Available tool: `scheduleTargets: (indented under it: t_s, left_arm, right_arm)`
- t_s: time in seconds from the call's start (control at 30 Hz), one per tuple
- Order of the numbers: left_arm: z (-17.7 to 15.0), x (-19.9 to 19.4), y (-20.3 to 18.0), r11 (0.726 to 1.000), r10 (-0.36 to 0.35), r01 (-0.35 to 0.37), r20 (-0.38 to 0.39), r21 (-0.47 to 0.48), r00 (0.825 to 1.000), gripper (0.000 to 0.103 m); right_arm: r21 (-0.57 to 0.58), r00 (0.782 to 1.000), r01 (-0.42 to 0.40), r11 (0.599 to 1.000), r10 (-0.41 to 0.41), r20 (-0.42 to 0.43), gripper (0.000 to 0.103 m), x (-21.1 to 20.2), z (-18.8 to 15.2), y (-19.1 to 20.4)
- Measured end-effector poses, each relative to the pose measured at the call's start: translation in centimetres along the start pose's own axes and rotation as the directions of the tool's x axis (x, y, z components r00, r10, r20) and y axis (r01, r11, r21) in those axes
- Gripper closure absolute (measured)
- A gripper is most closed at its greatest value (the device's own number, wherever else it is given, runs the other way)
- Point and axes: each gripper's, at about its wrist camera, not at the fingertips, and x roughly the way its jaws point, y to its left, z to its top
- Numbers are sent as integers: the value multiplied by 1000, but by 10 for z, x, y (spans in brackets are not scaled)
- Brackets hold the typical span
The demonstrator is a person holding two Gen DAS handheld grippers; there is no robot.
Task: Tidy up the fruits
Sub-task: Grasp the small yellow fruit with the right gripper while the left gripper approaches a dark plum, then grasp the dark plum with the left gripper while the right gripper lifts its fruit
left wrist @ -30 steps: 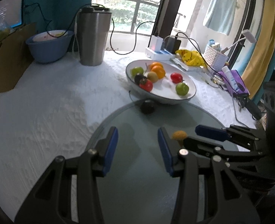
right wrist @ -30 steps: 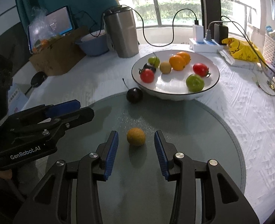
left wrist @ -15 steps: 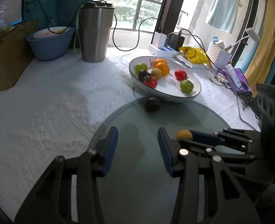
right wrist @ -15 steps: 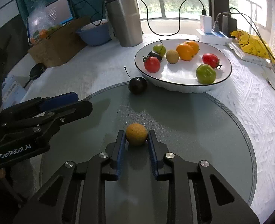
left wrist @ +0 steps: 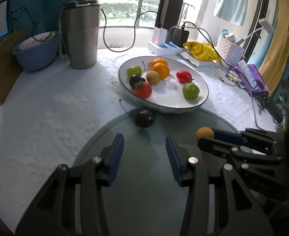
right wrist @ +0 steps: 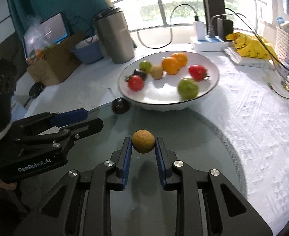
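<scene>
- Since a second ago the right tool (right wrist: 143, 147) clamped onto the small yellow-brown fruit (right wrist: 143, 144), lifting it off the glass mat (right wrist: 193, 137).
- Left tool (left wrist: 144, 153) hangs released, empty, near the dark plum (left wrist: 145, 118).
- Best bet: carry it level over the white bowl (right wrist: 213, 90) mid-bench, then release low so it won't roll.

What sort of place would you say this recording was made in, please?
Probably a home, at a table by a balcony window: a white fruit bowl, a steel tumbler and a towel hanging outside.

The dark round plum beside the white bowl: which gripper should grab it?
Left. The left gripper is open, empty and faces the dark round plum; the right gripper already grips the small orange-brown fruit.
</scene>
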Motion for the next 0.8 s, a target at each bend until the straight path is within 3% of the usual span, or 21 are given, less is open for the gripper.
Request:
scheduleTargets:
  t_s: [0.43, 0.6, 0.8]
  left_arm:
    - [20, 37, -12, 997, 83, -82, -33, 10, 996, 58]
    - [23, 43, -13, 995, 102, -101, -41, 21, 994, 72]
    - [22, 39, -10, 996, 84, -84, -35, 10, 996, 72]
  right_arm:
    - [58, 1000, -6, 998, 5, 20, 77, -4, 5, -41]
    - [63, 1000, -12, 998, 10, 23, 77, -3, 7, -46]
    - [57, 1000, -6, 998, 5, 26, 77, -3, 7, -45]
